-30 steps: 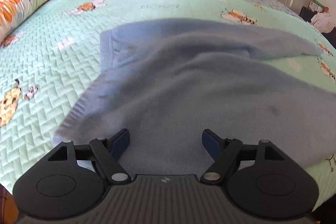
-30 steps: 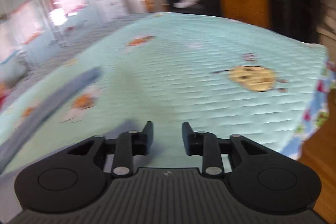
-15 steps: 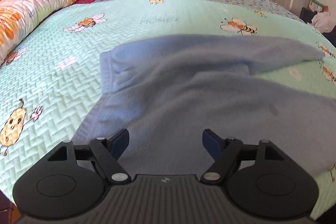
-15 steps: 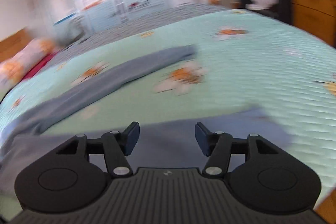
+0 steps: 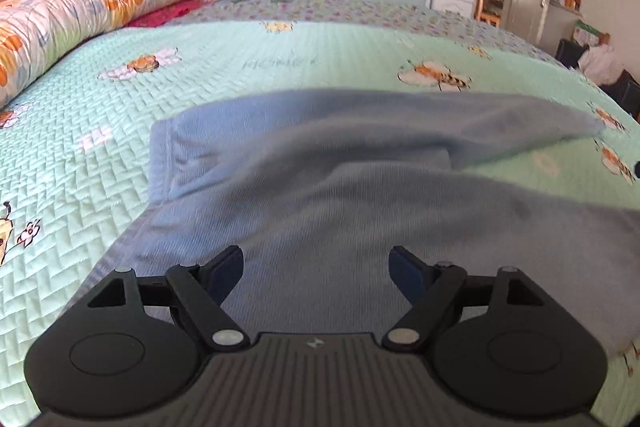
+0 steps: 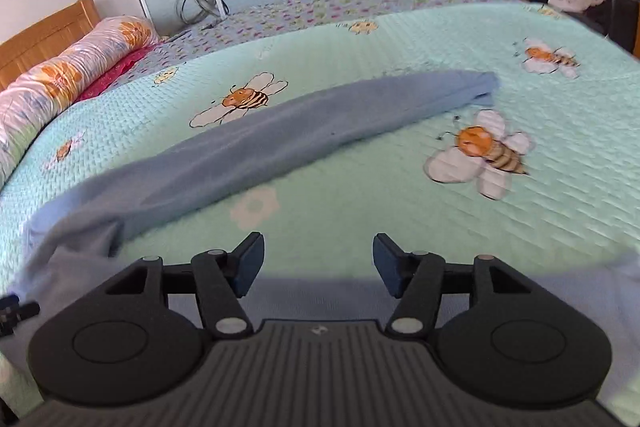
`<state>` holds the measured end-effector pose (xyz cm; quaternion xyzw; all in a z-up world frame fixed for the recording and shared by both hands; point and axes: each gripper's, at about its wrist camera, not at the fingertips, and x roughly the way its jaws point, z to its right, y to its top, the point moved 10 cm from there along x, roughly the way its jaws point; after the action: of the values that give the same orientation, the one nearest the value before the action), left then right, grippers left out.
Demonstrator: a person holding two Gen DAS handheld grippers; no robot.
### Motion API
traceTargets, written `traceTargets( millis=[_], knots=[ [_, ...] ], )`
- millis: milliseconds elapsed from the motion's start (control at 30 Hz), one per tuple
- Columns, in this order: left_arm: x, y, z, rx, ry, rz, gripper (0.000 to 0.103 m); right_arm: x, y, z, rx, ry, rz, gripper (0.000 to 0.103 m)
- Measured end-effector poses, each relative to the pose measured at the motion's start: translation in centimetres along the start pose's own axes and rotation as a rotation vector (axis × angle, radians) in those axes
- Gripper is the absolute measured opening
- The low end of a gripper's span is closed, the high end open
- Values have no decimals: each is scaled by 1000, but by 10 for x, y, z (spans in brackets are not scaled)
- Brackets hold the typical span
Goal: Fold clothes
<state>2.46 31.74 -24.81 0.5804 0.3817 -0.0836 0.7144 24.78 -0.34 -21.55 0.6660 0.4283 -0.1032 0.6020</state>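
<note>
Left wrist view shows the left claw (image 5: 316, 273) wide open and empty above a blue garment (image 5: 360, 187) spread on the bed (image 5: 240, 75), while the right claw (image 6: 319, 265), equally open, holds nothing beside its sleeve (image 6: 280, 139).

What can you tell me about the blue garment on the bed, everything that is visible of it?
The blue garment looks like soft, finely knitted cloth, plain greyish blue, with a small dark spot. It lies spread and not yet folded on the green quilt. One long part stretches out flat and ends in a hem. A stitched hem runs along its left edge. Both grippers, left gripper and right gripper, are open above it, gripping nothing.
</note>
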Motion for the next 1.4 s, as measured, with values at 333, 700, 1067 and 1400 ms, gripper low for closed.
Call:
traceTargets(
  millis=[333, 700, 1067, 1400],
  knots=[
    [29, 20, -38, -19, 56, -26, 83, 90, -9, -129, -136, 178, -165, 62],
    [5, 12, -77, -66, 114, -8, 82, 99, -44, -210, 21, 498, -344, 63],
    [-20, 30, -101, -137, 92, 20, 83, 114, -31, -188, 219, 442, -326, 66],
    [1, 23, -49, -72, -5, -27, 83, 140, -33, -177, 424, 587, -338, 67]
  ],
)
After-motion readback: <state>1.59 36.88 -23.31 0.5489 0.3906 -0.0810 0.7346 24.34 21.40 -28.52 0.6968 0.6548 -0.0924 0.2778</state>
